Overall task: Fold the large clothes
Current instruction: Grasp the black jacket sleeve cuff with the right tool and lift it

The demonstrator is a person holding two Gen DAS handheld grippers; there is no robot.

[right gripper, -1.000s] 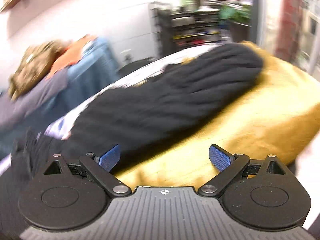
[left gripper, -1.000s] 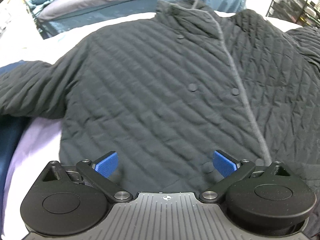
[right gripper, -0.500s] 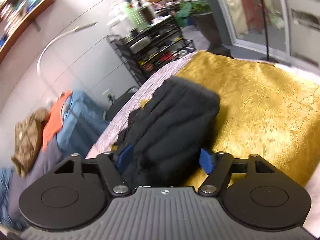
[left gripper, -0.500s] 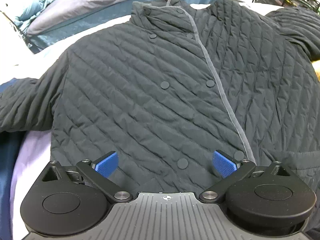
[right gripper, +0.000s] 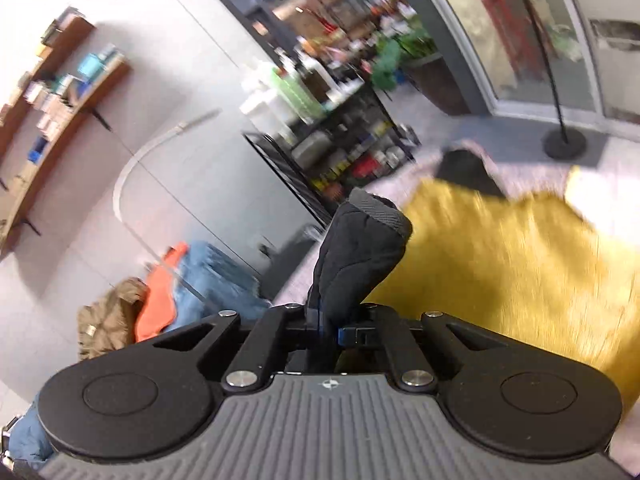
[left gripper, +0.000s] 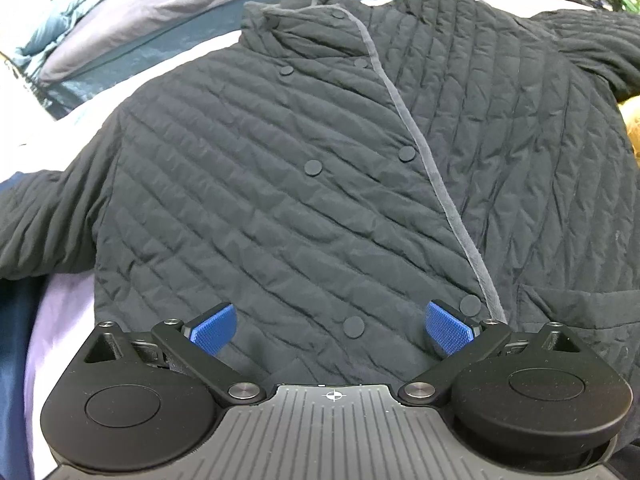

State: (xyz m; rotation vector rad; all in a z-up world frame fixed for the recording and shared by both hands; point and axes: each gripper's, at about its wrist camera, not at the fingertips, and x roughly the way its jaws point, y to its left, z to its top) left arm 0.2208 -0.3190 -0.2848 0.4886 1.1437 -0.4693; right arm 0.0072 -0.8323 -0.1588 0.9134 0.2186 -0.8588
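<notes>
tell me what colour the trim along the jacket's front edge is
Grey, lighter than the dark quilted jacket; the trim shows best in the left wrist view.

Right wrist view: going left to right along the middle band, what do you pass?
Brown crumpled garment → orange cloth → blue denim garment → black quilted jacket sleeve with grey cuff, pinched in the right gripper → yellow furry blanket.

No legible text, label, brand, number or sign appears in either wrist view. Packages on the blurred shelving rack (right gripper: 340, 136) and wall shelf (right gripper: 60, 92) carry colours only; their printing is too smeared to read.
</notes>
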